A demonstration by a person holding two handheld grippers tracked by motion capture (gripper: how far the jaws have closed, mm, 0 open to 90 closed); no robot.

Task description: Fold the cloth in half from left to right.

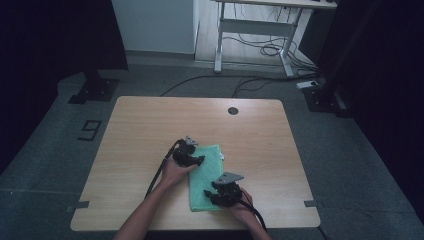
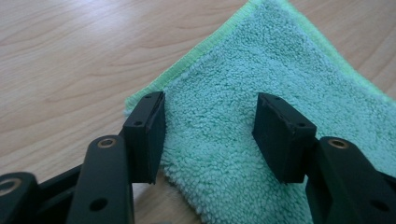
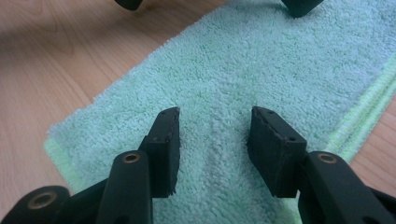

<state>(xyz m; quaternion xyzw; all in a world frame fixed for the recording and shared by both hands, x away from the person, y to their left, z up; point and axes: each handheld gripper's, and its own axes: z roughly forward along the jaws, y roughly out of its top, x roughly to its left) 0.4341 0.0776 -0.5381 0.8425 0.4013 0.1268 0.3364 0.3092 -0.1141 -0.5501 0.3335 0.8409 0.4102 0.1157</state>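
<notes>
A folded green terry towel (image 1: pixel 207 172) lies on the wooden table, long side running away from me. My left gripper (image 1: pixel 197 160) sits at the towel's far left part; in the left gripper view its jaws stand open (image 2: pixel 210 135) low over the towel (image 2: pixel 219 84), near a stitched corner, with nothing pinched. My right gripper (image 1: pixel 212 196) is at the towel's near end. In the right gripper view its jaws are open (image 3: pixel 212 140) just above the flat towel (image 3: pixel 233 60), and the left gripper's two jaw tips (image 3: pixel 299 5) show at the top edge.
The light wood table (image 1: pixel 150 125) has a round cable hole (image 1: pixel 233 110) near its far edge. Beyond it stand a white desk frame (image 1: pixel 220 45) with loose cables (image 1: pixel 265 50) on the floor and dark stand bases (image 1: pixel 95 90) at both sides.
</notes>
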